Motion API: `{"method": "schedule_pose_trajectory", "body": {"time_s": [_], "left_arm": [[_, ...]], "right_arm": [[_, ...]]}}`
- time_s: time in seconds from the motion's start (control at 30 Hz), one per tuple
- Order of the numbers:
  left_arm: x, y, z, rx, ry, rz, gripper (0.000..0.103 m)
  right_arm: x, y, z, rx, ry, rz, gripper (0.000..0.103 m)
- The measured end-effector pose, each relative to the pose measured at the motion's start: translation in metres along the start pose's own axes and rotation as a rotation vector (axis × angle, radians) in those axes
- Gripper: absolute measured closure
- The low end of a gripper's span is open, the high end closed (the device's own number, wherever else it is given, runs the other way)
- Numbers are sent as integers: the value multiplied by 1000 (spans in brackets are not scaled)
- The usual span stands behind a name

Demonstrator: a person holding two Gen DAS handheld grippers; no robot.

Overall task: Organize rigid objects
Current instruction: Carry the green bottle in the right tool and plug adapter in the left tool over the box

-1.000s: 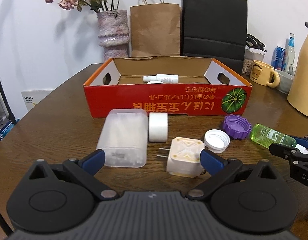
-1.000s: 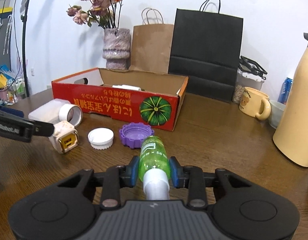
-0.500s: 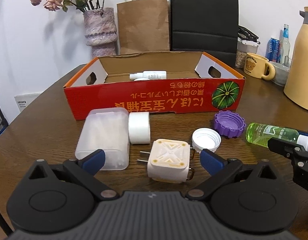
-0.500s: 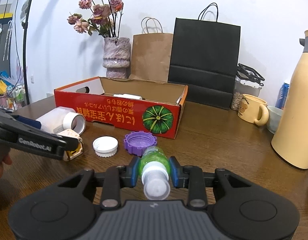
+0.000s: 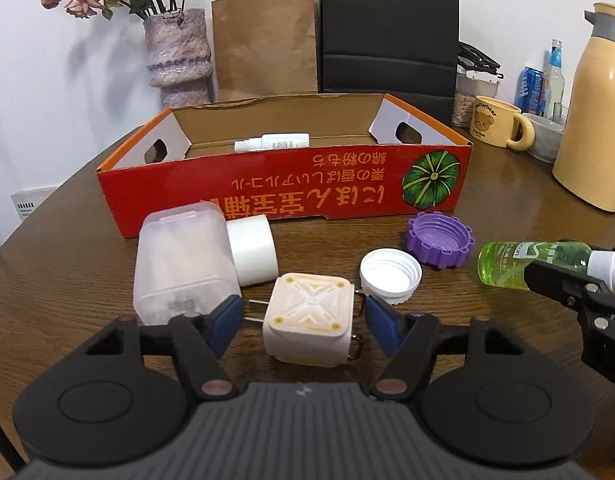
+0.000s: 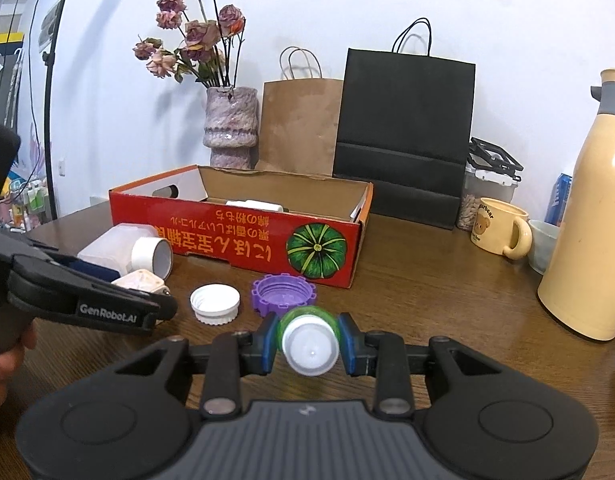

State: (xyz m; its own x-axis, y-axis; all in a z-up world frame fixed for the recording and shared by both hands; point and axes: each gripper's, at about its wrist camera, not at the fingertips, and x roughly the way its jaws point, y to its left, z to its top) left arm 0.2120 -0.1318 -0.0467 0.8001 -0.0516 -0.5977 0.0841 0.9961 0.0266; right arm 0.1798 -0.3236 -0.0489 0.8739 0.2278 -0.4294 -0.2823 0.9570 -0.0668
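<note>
My left gripper (image 5: 303,320) is open, its blue pads on either side of a cream plug adapter (image 5: 309,316) lying on the table, not gripping it. My right gripper (image 6: 309,342) is shut on a green bottle (image 6: 309,336) with a white cap, held above the table; the bottle also shows in the left wrist view (image 5: 523,266). A red cardboard box (image 5: 283,196) holds a white bottle (image 5: 273,142). A clear plastic case (image 5: 179,264), a white roll (image 5: 251,250), a white lid (image 5: 389,276) and a purple lid (image 5: 439,240) lie in front of the box.
Behind the box stand a vase of dried flowers (image 5: 177,56), a brown paper bag (image 5: 263,40) and a black bag (image 5: 387,28). At the right are a yellow mug (image 5: 495,126), a cream thermos (image 5: 595,108), a bowl and drink cans.
My left gripper has moved forward and narrowed around the plug adapter. My right gripper has lifted the green bottle off the table and tilted it up.
</note>
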Motion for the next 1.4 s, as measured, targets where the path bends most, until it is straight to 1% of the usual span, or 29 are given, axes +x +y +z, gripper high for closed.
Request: {"method": "schedule_pose_trajectory", "body": {"time_s": [0.03, 0.07, 0.1, 0.63, 1.4], "left_arm": [[0, 0, 0, 0, -2, -2, 34], [0, 0, -1, -1, -5, -5, 37], [-1, 0, -1, -4, -9, -8, 38], [-4, 3, -3, -18, -20, -9, 39], [-30, 14, 2, -39, -95, -17, 39]], "right_arm": [[0, 0, 0, 1, -2, -1, 73], [0, 1, 0, 2, -5, -2, 73], [-1, 1, 0, 2, -8, -4, 73], [-8, 7, 0, 15, -53, -21, 73], [-14, 24, 2, 49, -83, -25, 73]]}}
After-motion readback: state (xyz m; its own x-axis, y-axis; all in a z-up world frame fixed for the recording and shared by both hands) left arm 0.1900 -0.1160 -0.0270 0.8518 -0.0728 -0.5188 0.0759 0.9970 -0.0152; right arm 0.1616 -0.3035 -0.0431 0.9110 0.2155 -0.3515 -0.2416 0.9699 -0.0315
